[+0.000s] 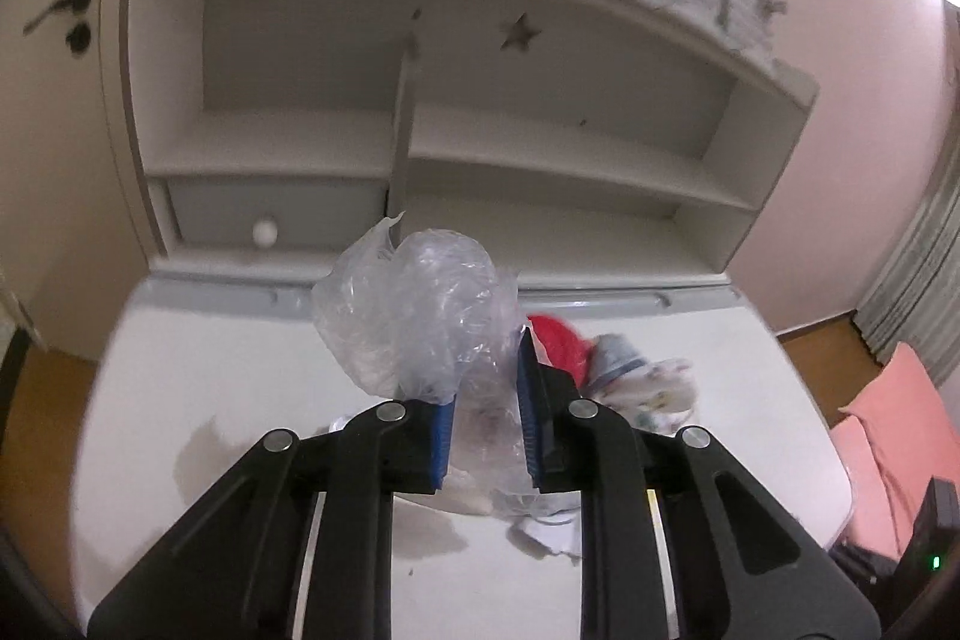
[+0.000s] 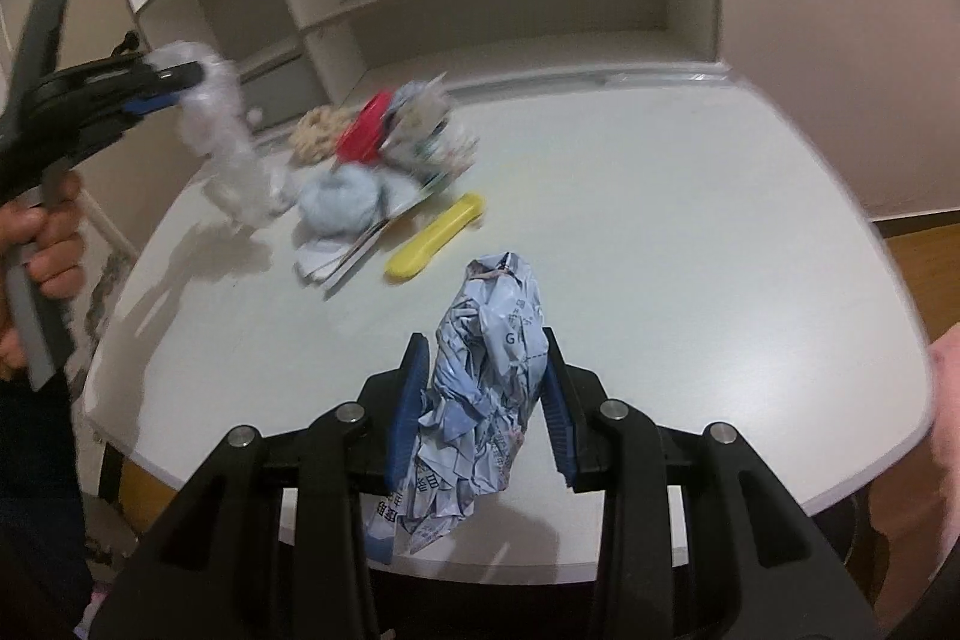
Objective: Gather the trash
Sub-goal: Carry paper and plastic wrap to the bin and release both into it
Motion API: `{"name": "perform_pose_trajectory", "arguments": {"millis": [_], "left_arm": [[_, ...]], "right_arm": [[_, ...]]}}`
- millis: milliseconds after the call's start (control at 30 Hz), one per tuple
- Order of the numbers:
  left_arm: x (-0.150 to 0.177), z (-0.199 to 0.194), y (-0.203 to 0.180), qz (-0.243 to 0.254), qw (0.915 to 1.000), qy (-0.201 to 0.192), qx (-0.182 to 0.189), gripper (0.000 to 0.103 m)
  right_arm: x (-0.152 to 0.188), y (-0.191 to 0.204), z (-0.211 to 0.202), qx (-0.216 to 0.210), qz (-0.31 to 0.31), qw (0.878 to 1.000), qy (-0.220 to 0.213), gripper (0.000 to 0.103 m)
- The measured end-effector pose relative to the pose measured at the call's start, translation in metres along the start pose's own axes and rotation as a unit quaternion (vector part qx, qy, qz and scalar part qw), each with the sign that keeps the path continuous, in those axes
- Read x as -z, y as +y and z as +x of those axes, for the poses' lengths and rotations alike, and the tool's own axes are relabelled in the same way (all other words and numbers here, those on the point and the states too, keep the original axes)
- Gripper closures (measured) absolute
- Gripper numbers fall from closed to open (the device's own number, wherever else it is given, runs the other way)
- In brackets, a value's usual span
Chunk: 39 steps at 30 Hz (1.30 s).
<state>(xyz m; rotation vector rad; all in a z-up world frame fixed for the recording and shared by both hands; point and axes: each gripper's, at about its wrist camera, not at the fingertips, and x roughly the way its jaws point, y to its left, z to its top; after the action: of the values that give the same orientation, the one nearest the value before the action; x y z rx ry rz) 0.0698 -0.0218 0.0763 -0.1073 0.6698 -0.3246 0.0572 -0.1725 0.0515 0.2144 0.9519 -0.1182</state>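
A: What has the left gripper [image 1: 489, 400] got?

B: A crumpled clear plastic bag [image 1: 420, 316]. The blue pads [image 1: 528, 400] are pinched on its lower part, and most of the bag bulges up and forward past the fingertips. From the right wrist view the same gripper [image 2: 174, 85] is up in the air at the left edge of the table [image 2: 660, 220], with the bag [image 2: 228, 142] hanging down from it toward the tabletop.

A: And the right gripper [image 2: 483, 388]?

B: Its fingers are pressed against a wad of crumpled blue-white printed paper [image 2: 486, 400]. The wad fills the gap between the pads, sticks out ahead of the tips and also trails back under them. It sits over the near edge of the table.

A: What else lies on the table?

B: A pile of rubbish near the back left: a red lid [image 2: 363, 130], a pale blue ball of something soft [image 2: 339, 202], some flat papers [image 2: 342, 256] and a yellow plastic piece [image 2: 435, 235] just beside them. Well apart from the paper wad. Behind stands a white shelf unit [image 1: 468, 130].
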Motion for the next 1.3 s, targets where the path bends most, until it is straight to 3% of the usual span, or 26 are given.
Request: {"name": "perform_pose_trajectory", "arguments": {"millis": [167,367,467,533,633,667,900,1067,1200,1300], "left_arm": [[-0.006,-0.023,-0.047,0.041,0.9981,-0.046,0.000,0.085],[0.018,-0.017,-0.139,0.099,0.9907,-0.012,0.093,0.085],[0.054,-0.011,-0.205,0.141,0.9768,0.017,0.160,0.085],[0.083,-0.006,-0.254,0.172,0.9621,0.042,0.208,0.085],[0.129,-0.003,-0.321,0.213,0.9353,0.080,0.271,0.085],[0.148,-0.004,-0.347,0.229,0.9227,0.092,0.296,0.085],[0.247,0.012,-0.450,0.324,0.8646,0.139,0.358,0.085],[0.310,0.075,-0.493,0.347,0.8417,0.207,0.359,0.085],[0.345,0.122,-0.517,0.349,0.8323,0.249,0.352,0.085],[0.368,0.150,-0.535,0.348,0.8306,0.269,0.341,0.085]], "right_arm": [[-0.004,-0.045,-0.025,0.040,0.027,0.998,-0.029,0.067],[0.019,-0.114,-0.061,0.100,0.071,0.992,-0.037,0.067],[0.043,-0.164,-0.083,0.150,0.109,0.982,-0.039,0.067],[0.063,-0.199,-0.098,0.186,0.139,0.972,-0.041,0.067],[0.100,-0.260,-0.118,0.238,0.194,0.951,-0.032,0.067],[0.113,-0.277,-0.123,0.251,0.210,0.945,-0.028,0.067],[0.187,-0.370,-0.121,0.305,0.292,0.906,0.005,0.067],[0.235,-0.413,-0.093,0.320,0.313,0.891,0.076,0.067],[0.256,-0.427,-0.085,0.308,0.343,0.881,0.102,0.067],[0.268,-0.430,-0.081,0.299,0.355,0.879,0.112,0.067]]}}
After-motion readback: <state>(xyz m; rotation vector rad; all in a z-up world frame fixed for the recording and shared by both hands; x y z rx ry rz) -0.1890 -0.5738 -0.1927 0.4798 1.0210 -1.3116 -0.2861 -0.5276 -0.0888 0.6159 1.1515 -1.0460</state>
